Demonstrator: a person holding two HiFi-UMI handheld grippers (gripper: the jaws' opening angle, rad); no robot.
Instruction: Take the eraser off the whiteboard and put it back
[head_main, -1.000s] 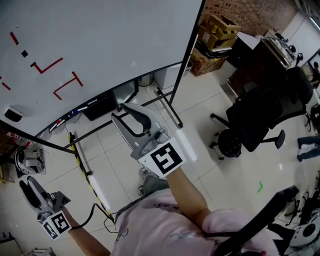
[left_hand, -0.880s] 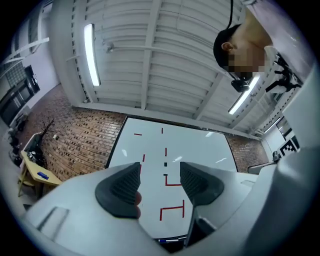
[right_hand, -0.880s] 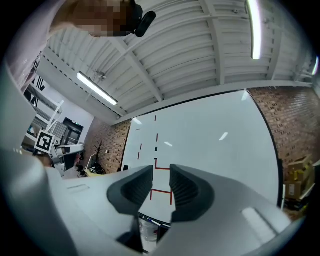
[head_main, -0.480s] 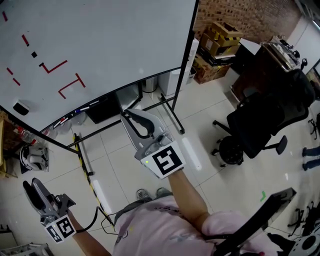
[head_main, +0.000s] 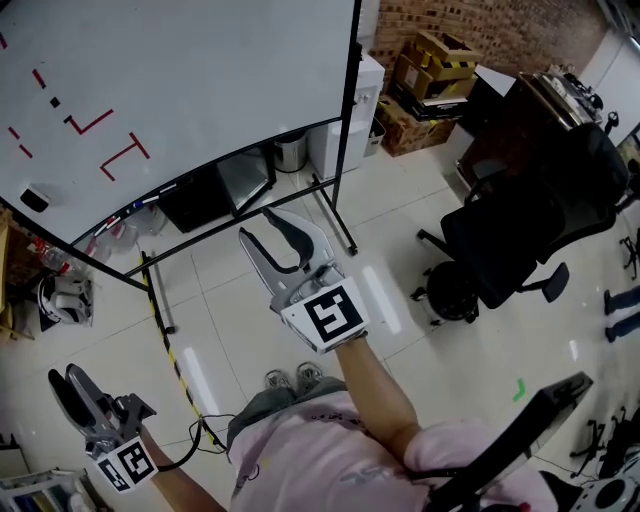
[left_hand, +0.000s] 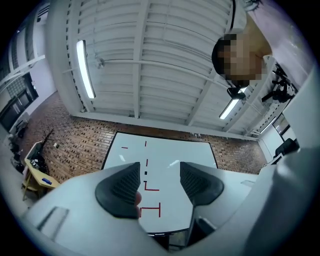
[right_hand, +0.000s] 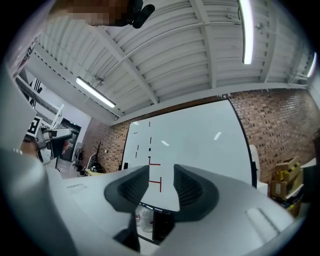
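- White whiteboard on a black-framed stand, with red line marks on its left part.
- The small dark block eraser sat on the board face, low at the left edge, below the red marks. It already lay where the task wants it. This fits either an eraser waiting to be taken or one already put back; one moment couldn't settle which.
- Left gripper was low at the left, well apart from the board. Its jaws were partly apart, with only the far board showing through the gap.
- Right gripper was at centre, short of the board's lower edge. Its jaws had just been opening, the gap was narrow, and they held nothing.
- Risks, my read:
  - Any grip on the eraser with a gap that narrow could land the pads on its face rather than round it, and knock it off.
  - A skewed or partial grip could drag the eraser across the red marks and smear them.
  - A hard push could rock or shift the free-standing board.
  - The black cable trailing from the left gripper and the yellow-black floor strip lay near the feet, so a snag or trip was possible on stepping in.
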